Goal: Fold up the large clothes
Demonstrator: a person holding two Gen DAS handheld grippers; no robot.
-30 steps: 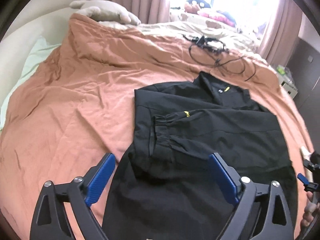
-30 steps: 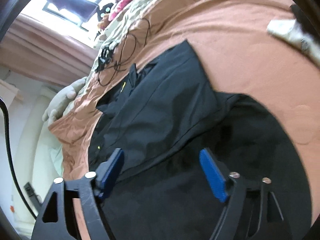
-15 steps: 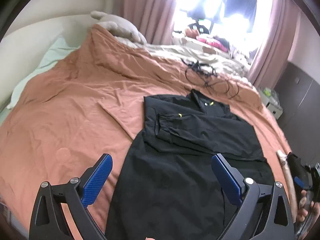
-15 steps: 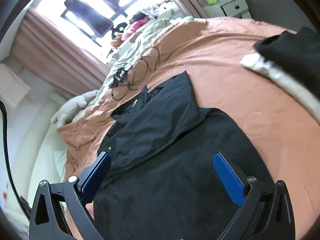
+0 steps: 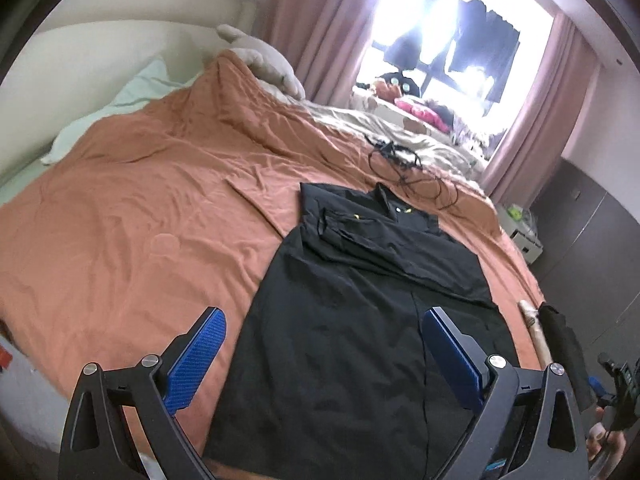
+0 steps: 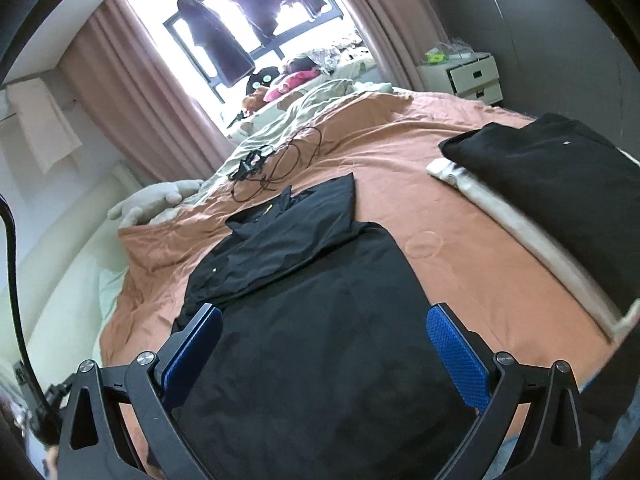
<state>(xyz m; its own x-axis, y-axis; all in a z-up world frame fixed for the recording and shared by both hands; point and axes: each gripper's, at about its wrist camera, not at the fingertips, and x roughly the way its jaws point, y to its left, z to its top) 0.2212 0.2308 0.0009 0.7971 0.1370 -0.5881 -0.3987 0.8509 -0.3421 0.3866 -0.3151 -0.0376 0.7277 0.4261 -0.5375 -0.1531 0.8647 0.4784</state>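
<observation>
A large black jacket (image 5: 360, 304) lies flat on the orange bedspread (image 5: 140, 216), collar at the far end, both sleeves folded across its chest. It also shows in the right wrist view (image 6: 312, 320). My left gripper (image 5: 320, 344) is open and empty, held above the jacket's near hem. My right gripper (image 6: 324, 340) is open and empty, also above the lower part of the jacket. Neither touches the cloth.
A folded black garment on a cream one (image 6: 552, 184) lies at the bed's right edge. A tangle of black cable (image 5: 404, 164) lies beyond the collar. A plush toy (image 5: 260, 60), a pale pillow (image 5: 120, 108), a nightstand (image 6: 468, 76) and curtained window (image 5: 452, 52) are farther off.
Both grippers have pulled back and risen from close over the jacket, so the whole garment and more of the bed now show. Both stay open.
</observation>
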